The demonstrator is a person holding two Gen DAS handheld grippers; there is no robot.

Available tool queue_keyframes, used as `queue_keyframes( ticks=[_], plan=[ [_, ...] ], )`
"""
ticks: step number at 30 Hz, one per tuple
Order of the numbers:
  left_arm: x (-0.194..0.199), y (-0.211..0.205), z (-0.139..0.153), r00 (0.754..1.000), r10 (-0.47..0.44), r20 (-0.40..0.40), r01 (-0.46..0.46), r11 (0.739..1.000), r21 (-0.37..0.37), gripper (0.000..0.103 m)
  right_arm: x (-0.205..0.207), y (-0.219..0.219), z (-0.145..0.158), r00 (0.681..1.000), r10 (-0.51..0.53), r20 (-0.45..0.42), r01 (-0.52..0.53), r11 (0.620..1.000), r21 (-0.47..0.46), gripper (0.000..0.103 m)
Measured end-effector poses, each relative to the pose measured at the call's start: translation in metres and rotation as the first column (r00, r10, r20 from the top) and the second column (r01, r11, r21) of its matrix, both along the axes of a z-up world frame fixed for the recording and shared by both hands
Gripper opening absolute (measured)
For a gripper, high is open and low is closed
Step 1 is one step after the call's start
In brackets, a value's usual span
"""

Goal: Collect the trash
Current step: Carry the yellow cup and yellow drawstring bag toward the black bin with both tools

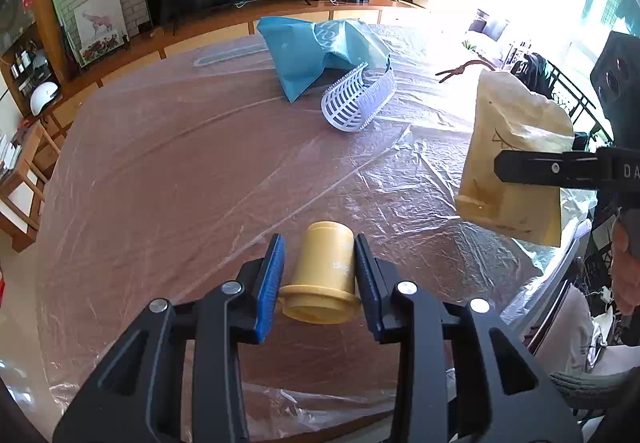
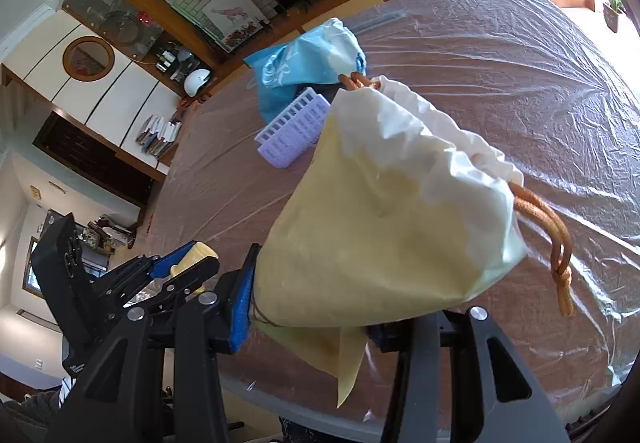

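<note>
- Left hand-held gripper (image 1: 320,275) is closed on the pale yellow plastic cylindrical container (image 1: 322,275), held above the plastic-sheeted brown tabletop (image 1: 180,171); the smooth round wall is caught only at its sides by the blue pads (image 1: 272,279), so slipping or rotating out is judged possible.
- Blue crumpled plastic bag (image 1: 308,51) and lavender slotted plastic basket (image 1: 352,99) lie touching on the far tabletop, uncollected.
- Right hand-held gripper (image 2: 308,319) is clamped on the lower corner of the beige drawstring cloth pouch (image 2: 380,211); the pouch mouth appears cinched, so insertion of the container could be blocked.
- The dangling orange cord (image 2: 556,243) could be snagged.
- The right pad is hidden behind the pouch; the pouch contents cannot be seen.
</note>
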State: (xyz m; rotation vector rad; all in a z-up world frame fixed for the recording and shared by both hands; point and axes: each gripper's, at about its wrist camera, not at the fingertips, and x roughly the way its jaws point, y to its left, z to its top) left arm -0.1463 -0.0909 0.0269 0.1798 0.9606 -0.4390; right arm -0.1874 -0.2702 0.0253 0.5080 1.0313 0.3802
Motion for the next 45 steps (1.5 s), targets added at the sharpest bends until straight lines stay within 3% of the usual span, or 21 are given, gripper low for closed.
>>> queue_keyframes(
  ticks=[20,45],
  plan=[
    [-0.021,-0.006,0.006,0.999,-0.045,-0.003,0.045,0.999,-0.011,0.037,-0.043,0.007,0.017,0.993,0.095,0.071,-0.087,0.99,-0.109,0.042],
    [-0.087,-0.019,0.022,0.988,-0.155,0.007,0.155,0.987,-0.039,0.037,-0.114,0.004,0.033,0.972,0.197,0.125,-0.181,0.975,-0.129,0.042]
  ],
)
